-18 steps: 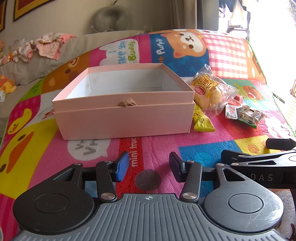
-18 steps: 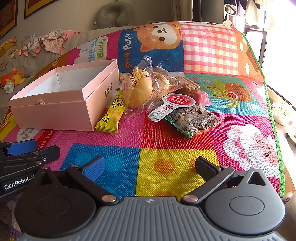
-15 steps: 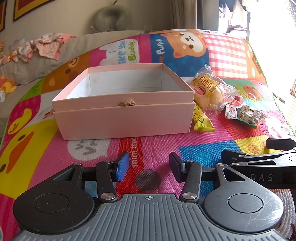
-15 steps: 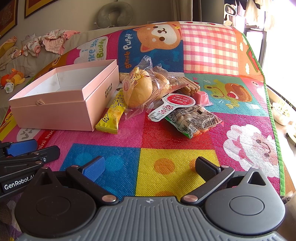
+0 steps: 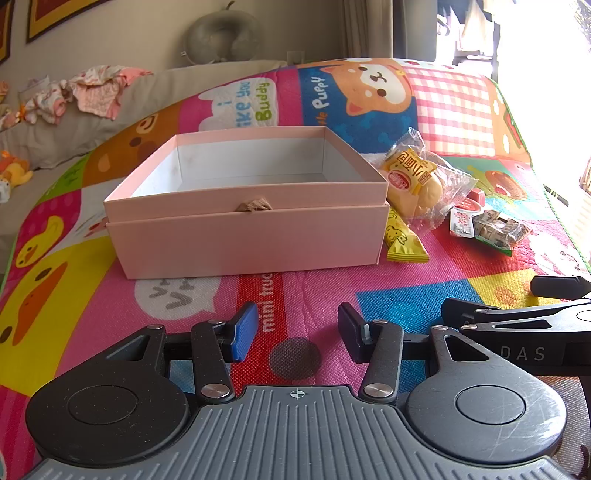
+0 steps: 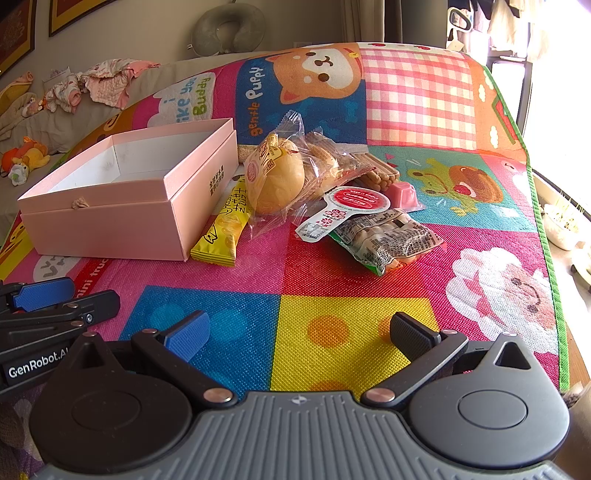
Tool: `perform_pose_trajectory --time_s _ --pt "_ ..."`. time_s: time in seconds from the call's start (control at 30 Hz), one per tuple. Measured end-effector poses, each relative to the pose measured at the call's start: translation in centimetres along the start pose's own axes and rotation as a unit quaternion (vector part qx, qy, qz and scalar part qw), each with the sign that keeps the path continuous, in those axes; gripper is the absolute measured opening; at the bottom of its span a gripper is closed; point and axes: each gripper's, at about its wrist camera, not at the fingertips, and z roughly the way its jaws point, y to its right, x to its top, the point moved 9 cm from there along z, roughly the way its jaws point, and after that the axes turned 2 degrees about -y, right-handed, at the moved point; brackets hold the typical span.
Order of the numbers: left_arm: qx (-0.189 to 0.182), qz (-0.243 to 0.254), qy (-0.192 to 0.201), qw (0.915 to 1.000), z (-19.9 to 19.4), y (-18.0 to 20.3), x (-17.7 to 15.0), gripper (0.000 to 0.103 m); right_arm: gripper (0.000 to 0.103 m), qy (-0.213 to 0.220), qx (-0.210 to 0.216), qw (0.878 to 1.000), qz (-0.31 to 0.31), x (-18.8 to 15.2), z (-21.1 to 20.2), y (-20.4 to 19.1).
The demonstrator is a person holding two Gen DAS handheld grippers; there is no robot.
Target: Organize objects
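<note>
Right tool (image 6: 297,338) gapes wide and empty; left tool (image 5: 293,332) is open too. Snacks (bun bag (image 6: 280,177) first) lie right beside the pink box (image 6: 125,206). Pinch gently, then drop inside.

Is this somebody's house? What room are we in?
Probably a home, maybe a living room or a child's play corner. A cartoon play mat covers the surface, a plush toy and small clothes lie on a couch behind, and framed pictures hang on the wall.
</note>
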Motion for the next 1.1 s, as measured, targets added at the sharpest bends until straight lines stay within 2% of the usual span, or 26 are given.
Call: perform_pose_trajectory --time_s 1.1 --pt "0.002 0.0 0.0 1.0 -0.18 -0.1 -0.23 0.053 0.103 0.0 -0.001 1.0 0.0 0.11 -0.08 -0.04"
